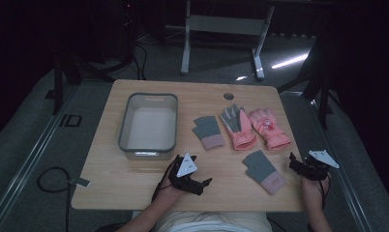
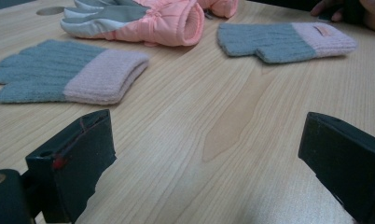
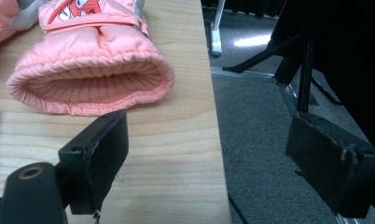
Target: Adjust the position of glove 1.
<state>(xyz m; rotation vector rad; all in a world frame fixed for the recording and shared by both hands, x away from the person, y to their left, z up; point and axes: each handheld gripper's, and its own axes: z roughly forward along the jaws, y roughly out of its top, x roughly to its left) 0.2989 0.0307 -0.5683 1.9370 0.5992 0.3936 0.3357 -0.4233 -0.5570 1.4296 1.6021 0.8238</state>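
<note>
- Nearest to the high camera are the person's two hands at the near edge of the table point(image 1: 134, 193). The left gripper point(image 1: 201, 183) lies low over the wood with its jaws wide apart and nothing between them.
- To the left on the table stands the grey bin point(image 1: 148, 147). It is empty, so I judge that the sorting has not yet begun.
- Right of the bin lies a grey knit glove with a pink cuff point(image 1: 208, 132). Next to it are two pink padded gloves: one palm-up glove point(image 1: 237, 126) and, just beside it, the glove with a printed figure point(image 1: 268, 128).
- A second grey knit glove point(image 1: 263, 171) lies nearer to the person, between the two grippers, apart from the others.
- The right gripper point(image 1: 296, 163) is at the right edge of the table, also open and empty. In its own view the cuff of a pink glove point(image 3: 90, 77) lies just ahead of its jaws.
- All four gloves are left to be moved, probably into the bin.
</note>
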